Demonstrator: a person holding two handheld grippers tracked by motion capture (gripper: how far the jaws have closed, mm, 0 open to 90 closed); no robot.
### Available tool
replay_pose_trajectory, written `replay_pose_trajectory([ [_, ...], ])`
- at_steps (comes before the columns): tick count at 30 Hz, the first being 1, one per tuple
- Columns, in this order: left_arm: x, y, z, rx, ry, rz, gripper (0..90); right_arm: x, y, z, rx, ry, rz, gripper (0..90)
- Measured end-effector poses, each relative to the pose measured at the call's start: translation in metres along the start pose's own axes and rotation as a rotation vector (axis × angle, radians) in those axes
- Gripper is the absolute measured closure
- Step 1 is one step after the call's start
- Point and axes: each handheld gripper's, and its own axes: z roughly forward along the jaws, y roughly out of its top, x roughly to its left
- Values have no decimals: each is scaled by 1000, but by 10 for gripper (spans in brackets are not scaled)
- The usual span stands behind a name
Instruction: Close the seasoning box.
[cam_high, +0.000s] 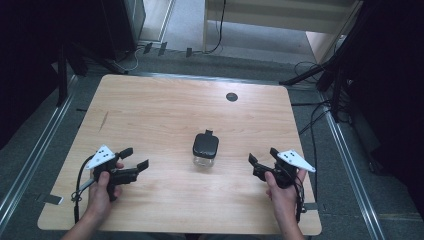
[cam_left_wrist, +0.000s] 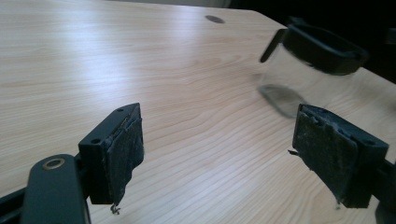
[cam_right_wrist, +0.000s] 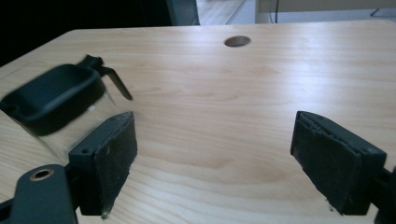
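A clear glass jar (cam_high: 205, 150) with a black lid stands upright near the middle of the wooden tabletop (cam_high: 165, 115), a small black tab sticking out from the far edge of the lid. The left gripper (cam_high: 135, 158) is held low over the tabletop on the jar's left, well apart from it, and its jaws stand wide open with nothing between them. In the left gripper view the jar (cam_left_wrist: 308, 65) shows beyond and to the right of the open jaws, blurred. The right gripper (cam_high: 263, 160) is on the jar's right, also apart from it, its jaws spread wide and empty. In the right gripper view the jar (cam_right_wrist: 58, 109) sits at the left, partly behind the left-hand jaw. A round dark hole (cam_high: 231, 97) lies in the tabletop farther back, past the jar.
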Motion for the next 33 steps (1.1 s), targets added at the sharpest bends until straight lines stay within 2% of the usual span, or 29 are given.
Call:
replay_pose_trajectory([
  [4, 12, -6, -13, 21, 91, 2, 169, -21, -13, -18, 7, -46, 11, 147],
  [5, 15, -7, -16, 22, 104, 1, 169, -21, -13, -18, 7, -46, 11, 147],
  [7, 22, -8, -25, 18, 136, -5, 168, -30, -19, -26, 13, -63, 24, 147],
  [9, 29, -9, -34, 4, 143, -14, 168, -38, -26, -34, 21, -78, 31, 147],
  [12, 41, -11, -49, -4, 196, -13, 168, -51, -40, -45, 38, -103, 43, 147],
  [13, 45, -12, -54, -2, 210, -11, 168, -60, -47, -54, 49, -123, 52, 147],
  [16, 55, -17, -67, 6, 269, 4, 168, -67, -51, -64, 46, -140, 70, 149],
  [19, 66, -20, -77, -1, 280, -1, 168, -75, -56, -76, 57, -161, 73, 153],
  [20, 70, -21, -79, -12, 281, -23, 168, -77, -57, -78, 59, -161, 67, 153],
  [23, 74, -22, -79, -23, 277, -54, 168, -77, -67, -84, 81, -157, 53, 153],
  [25, 73, -22, -77, -24, 272, -56, 168, -77, -69, -84, 84, -154, 51, 153],
  [29, 70, -23, -74, -15, 287, -28, 168, -73, -71, -81, 93, -149, 20, 154],
  [33, 69, -23, -72, -1, 283, -19, 168, -77, -72, -83, 83, -146, 61, 158],
])
